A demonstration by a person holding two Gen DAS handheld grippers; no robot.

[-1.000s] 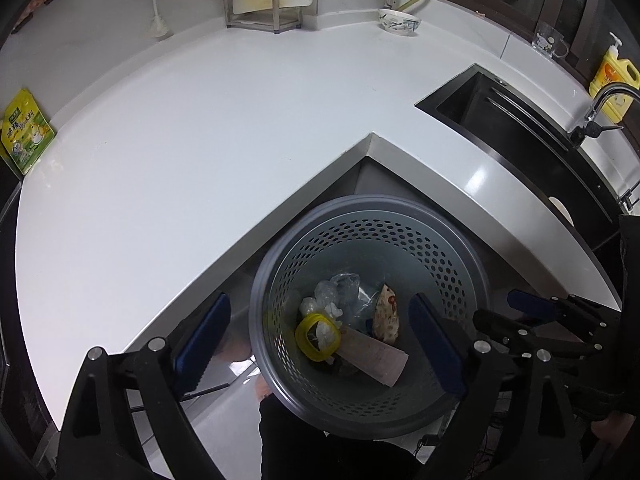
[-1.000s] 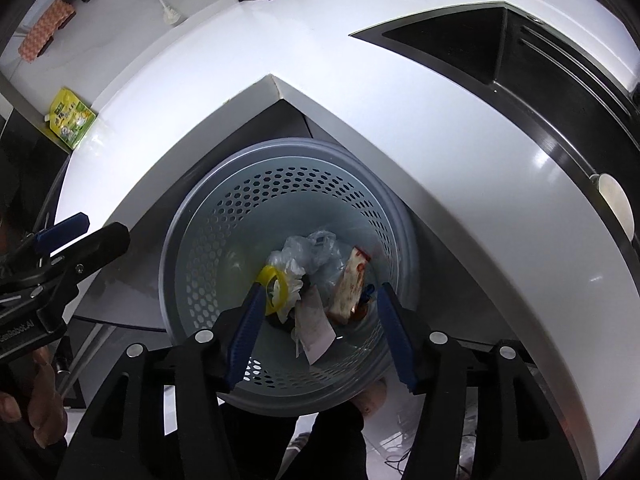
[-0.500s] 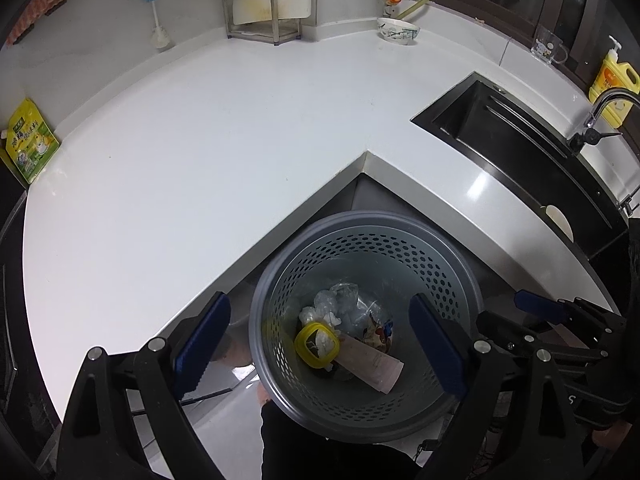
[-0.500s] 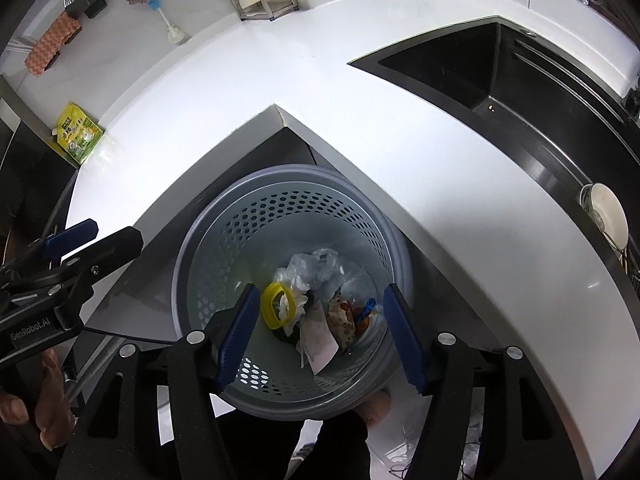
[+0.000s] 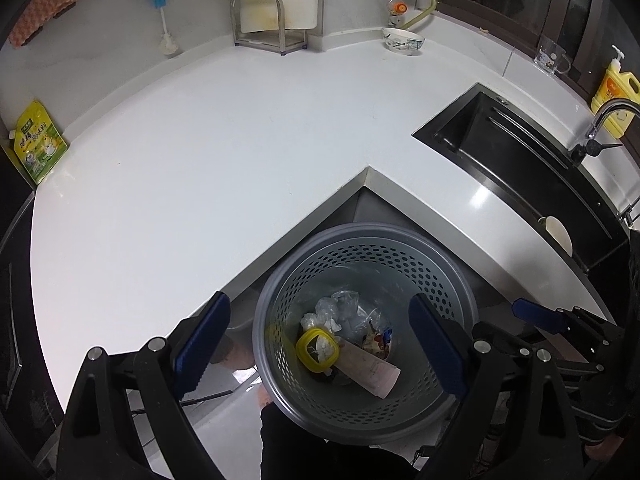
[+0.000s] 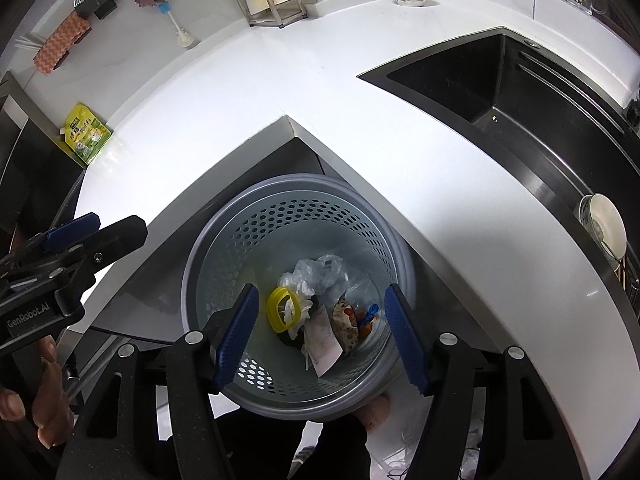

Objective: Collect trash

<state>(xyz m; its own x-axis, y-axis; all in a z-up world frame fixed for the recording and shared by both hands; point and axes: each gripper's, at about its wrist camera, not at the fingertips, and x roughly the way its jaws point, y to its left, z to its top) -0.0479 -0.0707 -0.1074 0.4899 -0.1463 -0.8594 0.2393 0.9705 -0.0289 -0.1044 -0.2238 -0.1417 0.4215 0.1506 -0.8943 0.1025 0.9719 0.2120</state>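
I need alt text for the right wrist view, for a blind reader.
Open right tongs hover over a grey perforated bin holding a yellow ring, crumpled plastic and wrappers. Behind it lie a white L-shaped counter and a dark sink.

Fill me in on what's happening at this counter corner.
A person holds two grippers above a grey perforated bin tucked under the white counter corner. The left gripper and right gripper are both open and empty. The bin already holds a yellow ring, crumpled plastic, a paper slip and a snack wrapper.
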